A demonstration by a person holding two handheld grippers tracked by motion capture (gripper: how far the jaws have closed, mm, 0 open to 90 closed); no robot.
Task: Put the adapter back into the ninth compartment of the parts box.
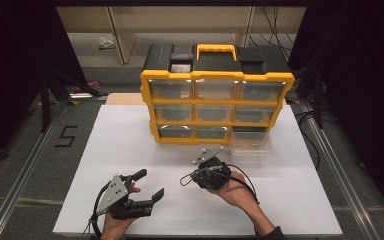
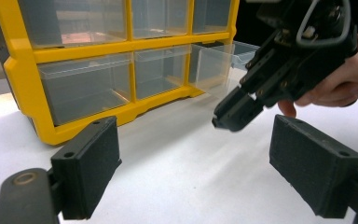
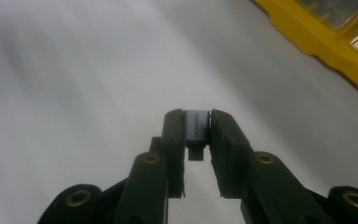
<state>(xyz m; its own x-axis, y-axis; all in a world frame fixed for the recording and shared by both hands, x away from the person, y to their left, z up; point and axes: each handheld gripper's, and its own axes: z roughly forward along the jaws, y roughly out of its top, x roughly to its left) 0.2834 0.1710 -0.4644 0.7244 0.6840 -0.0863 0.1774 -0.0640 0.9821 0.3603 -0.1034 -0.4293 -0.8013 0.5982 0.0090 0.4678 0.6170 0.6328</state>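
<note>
Between right tool (image 3: 198,128) jaws, small grey block (image 3: 197,125).

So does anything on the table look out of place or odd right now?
Yes: the bottom-right drawer is pulled out of the yellow organizer onto the white table, while the other drawers sit flush. A few small parts lie loose beside it.

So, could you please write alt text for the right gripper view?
The right gripper is shut on a small grey block with tiny, unreadable print, held above a white table. The yellow corner of a drawer organizer crosses the upper right.
</note>
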